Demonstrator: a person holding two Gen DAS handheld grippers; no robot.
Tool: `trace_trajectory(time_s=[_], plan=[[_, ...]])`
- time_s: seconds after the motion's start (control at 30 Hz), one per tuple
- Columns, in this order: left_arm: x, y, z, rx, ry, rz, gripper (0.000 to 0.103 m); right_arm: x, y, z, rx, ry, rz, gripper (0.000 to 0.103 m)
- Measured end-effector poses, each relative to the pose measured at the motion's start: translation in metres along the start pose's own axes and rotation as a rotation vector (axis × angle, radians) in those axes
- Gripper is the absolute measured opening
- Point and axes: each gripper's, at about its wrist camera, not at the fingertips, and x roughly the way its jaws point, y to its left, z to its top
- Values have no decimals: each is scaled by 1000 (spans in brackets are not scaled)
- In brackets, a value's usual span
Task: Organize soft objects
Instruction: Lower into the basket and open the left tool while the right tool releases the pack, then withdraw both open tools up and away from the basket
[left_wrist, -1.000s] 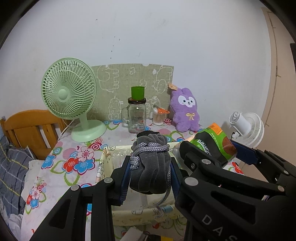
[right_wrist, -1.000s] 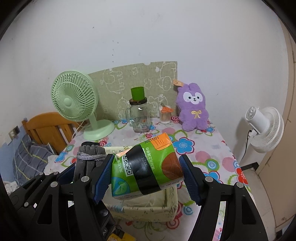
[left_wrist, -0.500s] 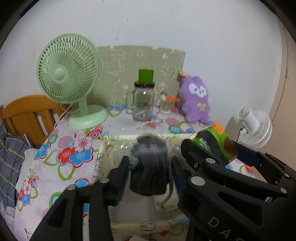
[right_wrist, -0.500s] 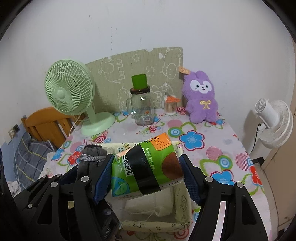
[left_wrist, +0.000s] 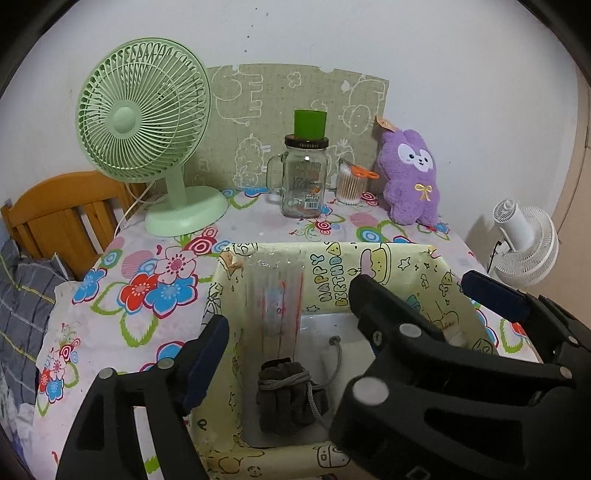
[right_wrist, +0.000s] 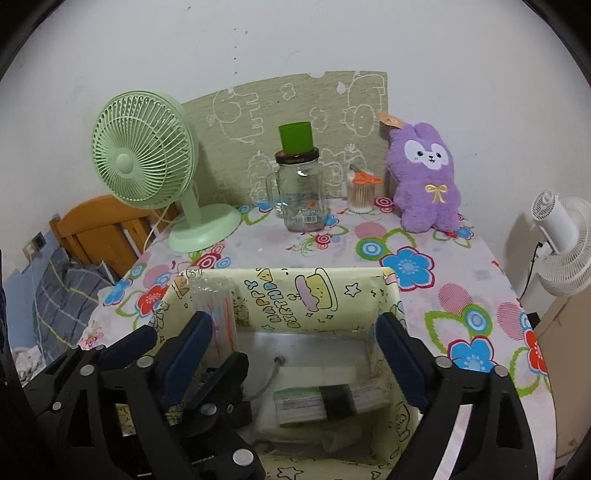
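While both hand-held grippers' jaws are opening empty, grey pouch (left_wrist: 288, 398) and green packet (right_wrist: 314, 404) lie in yellow box (left_wrist: 388, 258).

I counted two fans, a green (left_wrist: 142, 110) and a white (left_wrist: 526, 240); one jar (left_wrist: 303, 177), one plush rabbit (left_wrist: 412, 182), one box (left_wrist: 369, 258) with one grey pouch (left_wrist: 286, 397) and one packet (right_wrist: 321, 402), and one chair (left_wrist: 62, 210).
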Motion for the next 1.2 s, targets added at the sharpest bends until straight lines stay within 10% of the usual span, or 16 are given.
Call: trace_trajectory(time_s=[1.2], plan=[[-76, -22, -14, 62, -94, -35, 103, -95, 1, -18, 10, -107, -84, 98]])
